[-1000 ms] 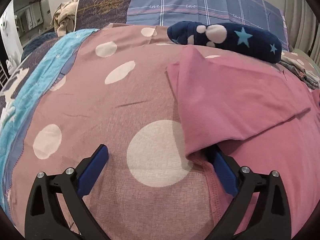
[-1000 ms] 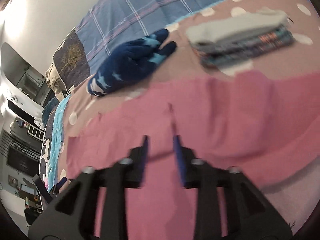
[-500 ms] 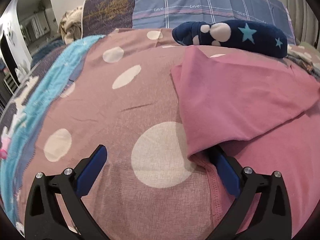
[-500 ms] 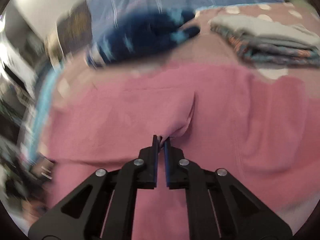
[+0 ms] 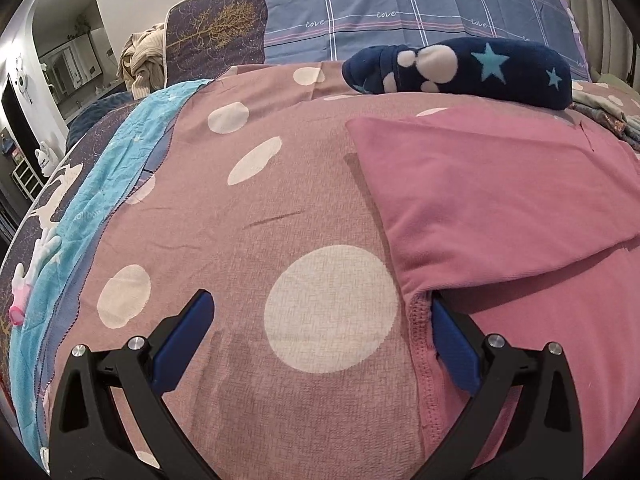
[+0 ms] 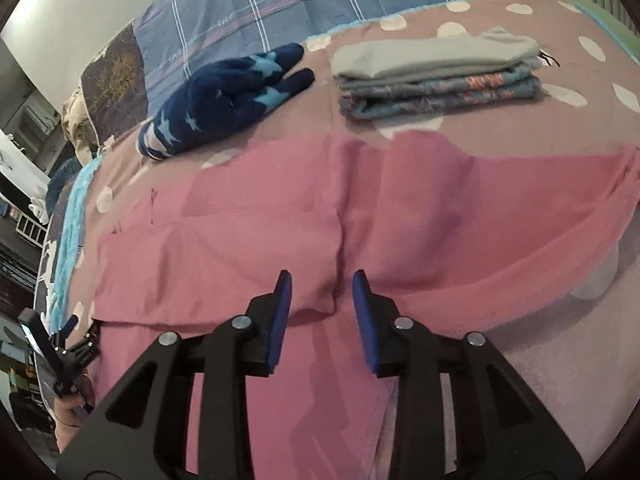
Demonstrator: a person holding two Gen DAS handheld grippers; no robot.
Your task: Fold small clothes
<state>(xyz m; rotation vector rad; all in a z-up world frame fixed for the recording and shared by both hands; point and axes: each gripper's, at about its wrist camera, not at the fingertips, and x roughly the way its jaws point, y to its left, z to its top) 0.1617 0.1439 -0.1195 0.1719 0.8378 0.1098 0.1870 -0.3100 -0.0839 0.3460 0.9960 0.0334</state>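
In the right wrist view the right gripper had just let go. Half a second before, its jaws were pinched together on a small ridge of the pink garment; now they had been opening and stood apart, with the edge of the folded-over layer lying low between them and neither pad pressing on it. The ridge had dropped into a soft crease running up the middle of the frame, and the folded layer lay flat across the centre of the bed.

In the left wrist view the left gripper had hardly shifted. Its jaws were spread wide, the one at lower left over the bare polka-dot cover, the one at lower right tucked under the corner of the pink fold, clamping nothing.

I judged that one fold had been laid and released, so the garment was partly folded and needed another fold before it could join the stack of folded clothes at upper right. The navy star-patterned item at upper left appeared not yet folded.
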